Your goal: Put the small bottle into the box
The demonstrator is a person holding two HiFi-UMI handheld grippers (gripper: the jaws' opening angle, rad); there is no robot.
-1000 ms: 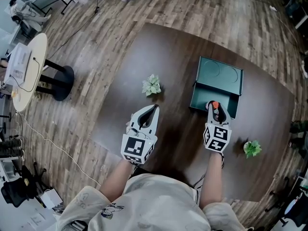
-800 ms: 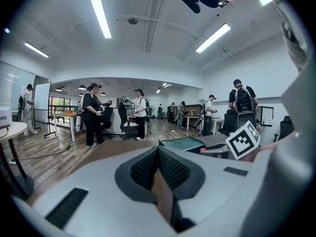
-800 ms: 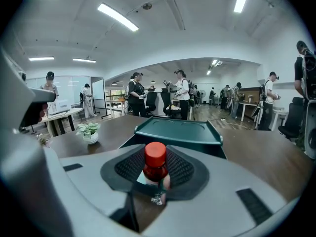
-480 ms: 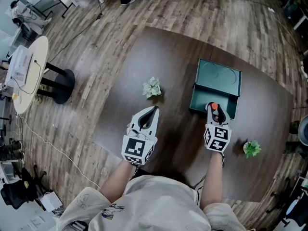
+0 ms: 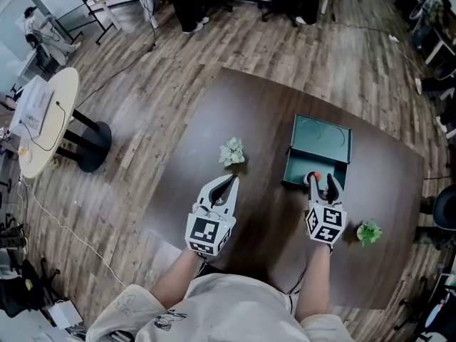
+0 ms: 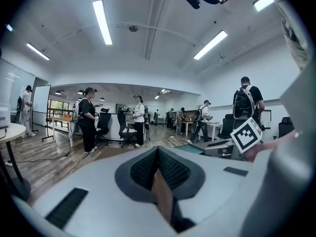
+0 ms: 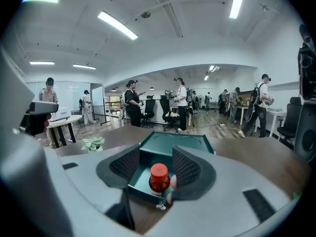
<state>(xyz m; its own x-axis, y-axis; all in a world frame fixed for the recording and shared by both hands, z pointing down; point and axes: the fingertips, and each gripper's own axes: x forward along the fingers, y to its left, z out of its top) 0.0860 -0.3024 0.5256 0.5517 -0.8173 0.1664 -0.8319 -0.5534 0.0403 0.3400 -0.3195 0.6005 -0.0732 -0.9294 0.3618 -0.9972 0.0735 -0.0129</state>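
Note:
A small bottle point(image 7: 159, 177) with a red cap stands upright inside the open teal box point(image 7: 174, 143), close behind its near wall. My right gripper point(image 7: 155, 169) hangs over it with the bottle between its jaws, which are opening. The left pad is clear of the bottle and the right pad point(image 7: 186, 166) sits just beside it. In the head view the red cap point(image 5: 317, 176) shows between the right gripper's point(image 5: 321, 182) fingers at the front of the box point(image 5: 324, 135). My left gripper point(image 5: 229, 182) rests over the brown table, left of the box, with its jaws shut and nothing in them point(image 6: 158, 154).
A pale potted plant point(image 5: 232, 152) stands on the table beyond the left gripper, and a green one point(image 5: 368, 231) sits right of the right gripper. A round white table point(image 5: 39, 120) stands on the wood floor at far left. People and office chairs fill the room behind.
The right gripper's jaws have spread wider around the bottle at the front of the box. The head camera has shifted, so the table sits lower in view. The left gripper has kept its place.

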